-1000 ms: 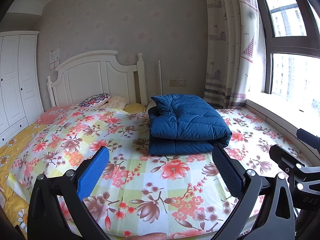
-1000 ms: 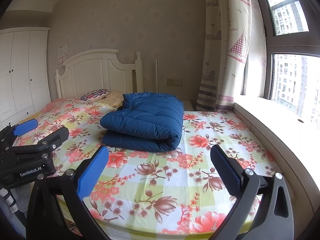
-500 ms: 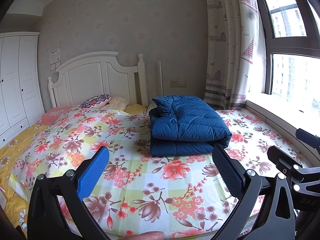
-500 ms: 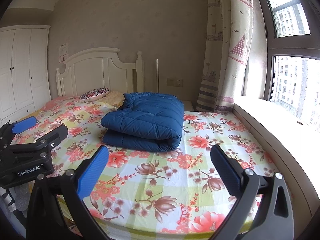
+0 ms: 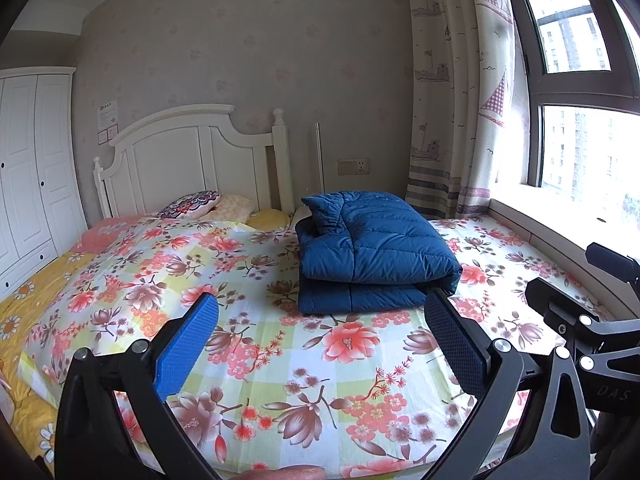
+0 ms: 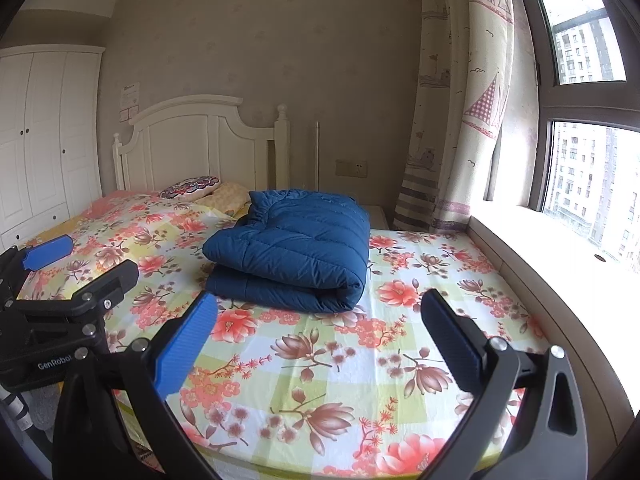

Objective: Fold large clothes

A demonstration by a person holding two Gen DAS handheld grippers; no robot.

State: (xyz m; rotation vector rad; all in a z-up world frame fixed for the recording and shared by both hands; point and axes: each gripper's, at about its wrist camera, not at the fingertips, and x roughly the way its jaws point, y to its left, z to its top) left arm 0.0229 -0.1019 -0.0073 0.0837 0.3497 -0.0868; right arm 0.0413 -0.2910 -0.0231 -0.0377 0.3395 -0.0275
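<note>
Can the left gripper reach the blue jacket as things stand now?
Probably yes: the left gripper is open and the jacket lies ahead on the bed, nothing between them.

Both tools share one build. The left gripper [image 5: 320, 320] has two black, matte plastic arms that fork outward, each with a silver round-headed screw near the finger root and a slot-shaped cutout lower down. Its fingers [image 5: 186, 344] carry flat blue pads with a fine ribbed texture; the far pad looks darker. The right gripper [image 6: 318, 324] matches it: black forked frame, silver screws, blue textured pads. Seen from the right wrist camera, the left tool's black body bears white lettering reading "GenRobo" and several small silver screws, with a blue fingertip.
</note>
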